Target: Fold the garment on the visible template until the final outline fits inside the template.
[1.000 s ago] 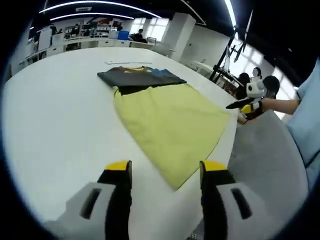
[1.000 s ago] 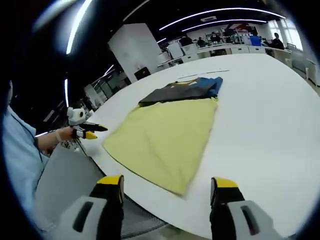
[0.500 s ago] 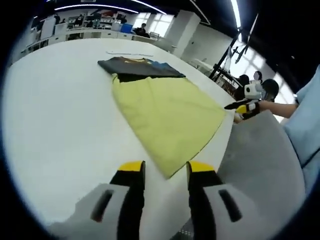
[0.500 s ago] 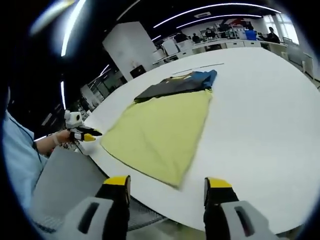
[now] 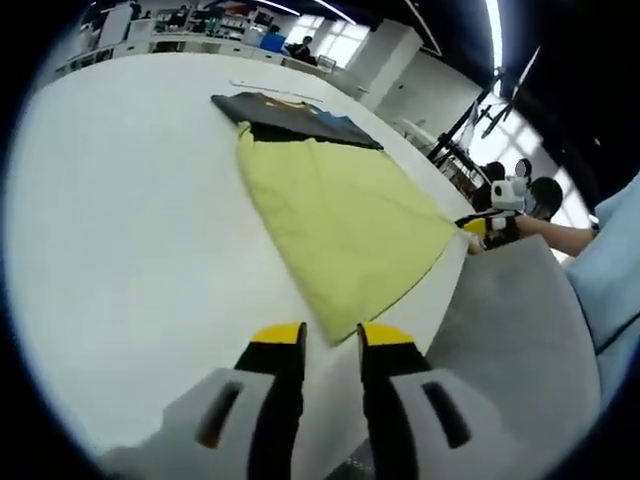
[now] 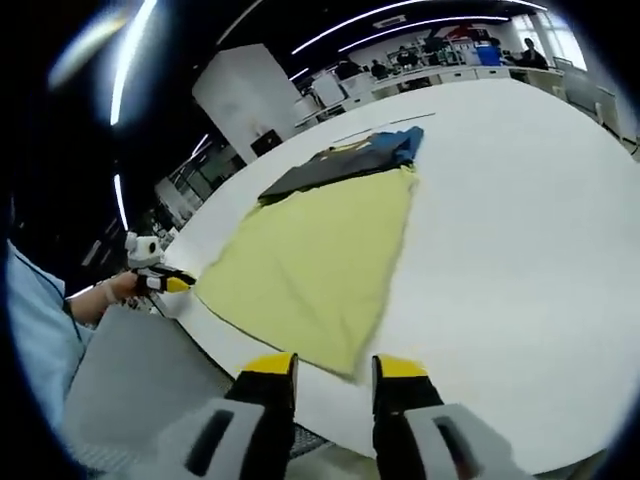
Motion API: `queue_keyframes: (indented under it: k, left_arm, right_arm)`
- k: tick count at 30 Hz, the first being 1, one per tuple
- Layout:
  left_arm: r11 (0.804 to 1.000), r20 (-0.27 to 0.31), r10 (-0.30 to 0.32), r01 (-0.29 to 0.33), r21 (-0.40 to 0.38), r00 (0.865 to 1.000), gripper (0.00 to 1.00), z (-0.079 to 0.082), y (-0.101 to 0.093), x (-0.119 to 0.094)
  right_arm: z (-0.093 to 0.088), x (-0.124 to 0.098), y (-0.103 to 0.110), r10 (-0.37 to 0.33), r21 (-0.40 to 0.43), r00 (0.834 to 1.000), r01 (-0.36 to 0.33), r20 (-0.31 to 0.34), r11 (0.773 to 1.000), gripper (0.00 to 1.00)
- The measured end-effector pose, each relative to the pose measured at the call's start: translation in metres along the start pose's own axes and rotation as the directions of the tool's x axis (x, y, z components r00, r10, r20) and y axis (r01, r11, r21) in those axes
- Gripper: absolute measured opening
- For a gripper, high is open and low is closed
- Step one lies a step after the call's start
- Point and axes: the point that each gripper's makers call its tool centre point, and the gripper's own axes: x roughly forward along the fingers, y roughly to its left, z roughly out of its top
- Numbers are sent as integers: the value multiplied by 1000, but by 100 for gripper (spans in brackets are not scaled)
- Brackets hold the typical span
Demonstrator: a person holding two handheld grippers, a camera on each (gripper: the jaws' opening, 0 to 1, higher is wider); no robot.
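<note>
A yellow-green garment (image 5: 340, 215) (image 6: 320, 260) lies flat on the white table (image 5: 120, 220), widening toward the near edge. At its far end lies a folded dark grey cloth (image 5: 295, 110) (image 6: 340, 165) with blue and yellow patches. My left gripper (image 5: 332, 340) has its jaws narrowed to a small gap, with the garment's near corner between the tips. My right gripper (image 6: 335, 365) stands at the other near corner, its jaws partly closed with a wider gap. Each gripper appears small in the other's view, at the hem: the right gripper (image 5: 478, 225) and the left gripper (image 6: 165, 283).
The table's rounded edge runs just under both grippers. Below it sits a grey surface (image 5: 510, 340) (image 6: 120, 380). A light blue sleeve (image 5: 615, 270) (image 6: 30, 330) is at the side. A thin white strip (image 5: 265, 88) lies beyond the dark cloth. Desks and people are far behind.
Both grippers moved down to the garment's near corners at the table edge. Both pairs of jaws narrowed steadily from wide open, the left more than the right.
</note>
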Motion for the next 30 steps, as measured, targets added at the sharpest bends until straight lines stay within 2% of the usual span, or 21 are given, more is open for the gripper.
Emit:
queue_keyframes:
  k: [5,8,9,12,15,20,23,30]
  left_arm:
    - [999,9,-14,15,-30,1000,12,0,-3,4]
    - [998,14,-18,18,-53,1000,8,1,-2,5]
    - [997,13,-25,26,-69,1000,7,0,-3,6]
    - [998,-1,-11,11,-70,1000,0,-3,-1,6]
    - [997,13,-18,19,-74,1000,0,-2,-3,5]
    - [997,36,-32,34,-72,999,0,2,-8,-3]
    - [996,38,-49,52,-71,998,0,4,-12,-9]
    - [992,33,-86,89,-88,996,0,-4,-26,-26]
  right_arm:
    - [2,7,1,3,5,1000,-3,3,1000,17]
    - [4,10,-7,-35,8,999,35,4,999,6]
    - [3,11,-13,-68,3,998,68,-7,998,0]
    - [6,12,-10,-51,7,999,51,-4,999,0]
    - [6,8,-7,-46,-10,999,46,-9,999,0]
    - [15,-4,0,-15,51,999,13,37,999,0]
    - [18,-9,5,-10,44,999,8,49,999,0]
    - [11,-21,22,30,83,999,-33,33,996,0]
